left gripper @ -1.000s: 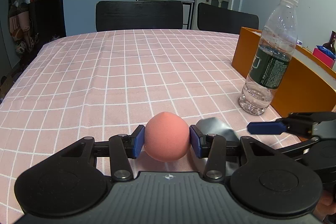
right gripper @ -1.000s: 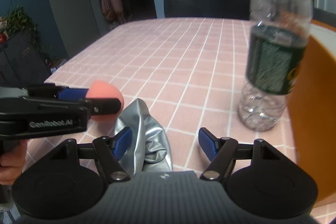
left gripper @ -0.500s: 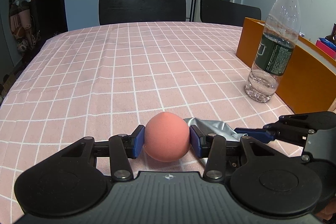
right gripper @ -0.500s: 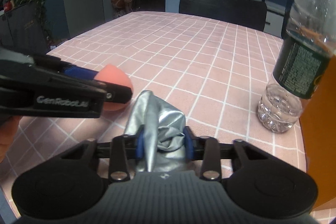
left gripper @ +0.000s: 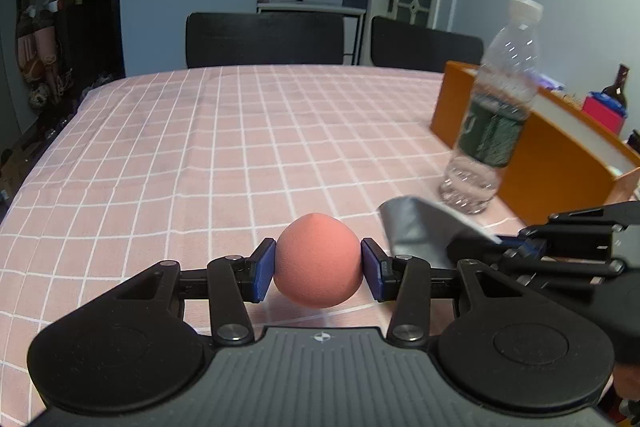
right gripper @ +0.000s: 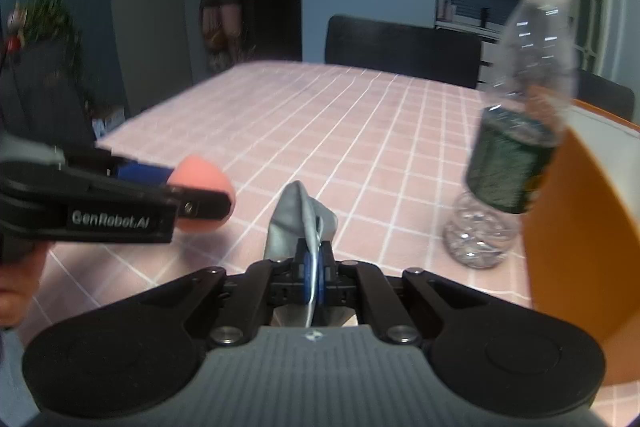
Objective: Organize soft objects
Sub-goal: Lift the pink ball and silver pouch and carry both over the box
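The egg-shaped coral-pink foam sponge (left gripper: 318, 261) sits pinched between the blue pads of the left gripper (left gripper: 318, 269), low over the near part of the table. Just to its right the crumpled silver-grey soft pouch (right gripper: 301, 223) is clamped in the right gripper (right gripper: 315, 269), whose jaws are fully closed on a thin fold of it.

Both are over a pink tablecloth with a white grid (left gripper: 224, 147) that covers the table. A clear plastic water bottle with a dark green label (left gripper: 490, 131) stands upright to the right, just in front of an orange open box (left gripper: 560, 163). Two black chairs (left gripper: 264, 39) stand at the far edge, with blue-grey walls and a glazed door behind.

A second ago the right jaws stood wide around the pouch as it lay on the cloth; now they have closed and the pouch is raised. The left grip is unchanged.

The cloth ahead and to the left is open; the bottle and box crowd the right side.
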A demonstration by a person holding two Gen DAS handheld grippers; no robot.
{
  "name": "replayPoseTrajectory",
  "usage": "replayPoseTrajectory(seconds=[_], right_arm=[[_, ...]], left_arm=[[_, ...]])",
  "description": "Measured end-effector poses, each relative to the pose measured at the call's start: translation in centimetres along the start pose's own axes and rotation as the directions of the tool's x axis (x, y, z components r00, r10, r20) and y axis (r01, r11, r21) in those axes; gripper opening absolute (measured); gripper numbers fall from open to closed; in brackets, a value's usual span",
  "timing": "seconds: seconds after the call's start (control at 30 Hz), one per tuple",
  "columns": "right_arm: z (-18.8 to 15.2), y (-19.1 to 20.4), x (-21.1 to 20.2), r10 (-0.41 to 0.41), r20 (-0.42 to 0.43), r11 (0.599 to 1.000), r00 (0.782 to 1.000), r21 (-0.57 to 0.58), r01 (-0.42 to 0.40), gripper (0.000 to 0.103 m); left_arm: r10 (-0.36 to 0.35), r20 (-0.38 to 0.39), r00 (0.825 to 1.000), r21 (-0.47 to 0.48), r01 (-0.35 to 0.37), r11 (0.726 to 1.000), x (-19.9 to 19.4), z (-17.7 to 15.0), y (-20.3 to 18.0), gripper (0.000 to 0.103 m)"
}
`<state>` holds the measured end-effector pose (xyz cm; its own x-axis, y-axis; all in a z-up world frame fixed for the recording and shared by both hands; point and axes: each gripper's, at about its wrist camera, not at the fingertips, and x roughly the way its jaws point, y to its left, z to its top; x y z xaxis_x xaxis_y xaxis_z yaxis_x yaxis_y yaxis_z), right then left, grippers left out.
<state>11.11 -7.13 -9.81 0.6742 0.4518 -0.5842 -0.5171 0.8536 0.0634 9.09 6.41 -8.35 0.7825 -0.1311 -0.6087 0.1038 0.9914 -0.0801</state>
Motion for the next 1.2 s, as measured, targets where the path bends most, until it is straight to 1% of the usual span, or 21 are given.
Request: replayPoseTrajectory(seconds=[0.23,0.4,0.6,0.8,0.93,1.0,1.1,1.2], right_arm=[[0.2,-2.8,-5.3,-0.001,0.055,0.995,0.998,0.103,-0.005,0.001],[-0.5,-5.3,-9.1,-0.005,0.072,0.986,0.997,0.165,-0.007,0.001],[-1.0,-8.0,-13.3,-0.063,0.084,0.977,0.994,0.21,0.044,0.001],[-1.5,-11.0,-16.8,-0.139,0.093,0.965,0.986,0.235,0.114,0.001],[-0.9,-12.9,-18.4,-0.17,0.099,0.961,0.98,0.236,0.143,0.001],[-0.1,-14.1,-18.9,-0.182,0.101,0.961,0.978,0.226,0.156,0.001],[1.1,-15.9,-18.7,-0.194,0.092,0.961,0.977,0.215,0.171,0.001],[2.2,-17.6,-18.0,-0.193,0.073,0.961,0.978,0.216,0.174,0.001]], left_arm=[[-0.065,0.049,0.997,0.017,0.064,0.998,-2.5,0.8,-1.9,0.052],[-0.145,0.074,0.987,0.037,0.143,0.989,-3.9,1.4,-4.1,0.052],[-0.262,0.088,0.961,0.112,0.252,0.961,-4.6,2.4,-8.4,0.052],[-0.356,0.096,0.929,0.209,0.331,0.92,-4.8,3.5,-13.3,0.052],[-0.393,0.101,0.914,0.268,0.356,0.895,-4.6,4.3,-16.3,0.052],[-0.402,0.105,0.909,0.298,0.357,0.885,-4.4,4.8,-17.5,0.052],[-0.408,0.109,0.907,0.337,0.352,0.873,-3.8,5.9,-19.5,0.052],[-0.4,0.111,0.91,0.374,0.335,0.865,-2.8,7.1,-21.2,0.052]])
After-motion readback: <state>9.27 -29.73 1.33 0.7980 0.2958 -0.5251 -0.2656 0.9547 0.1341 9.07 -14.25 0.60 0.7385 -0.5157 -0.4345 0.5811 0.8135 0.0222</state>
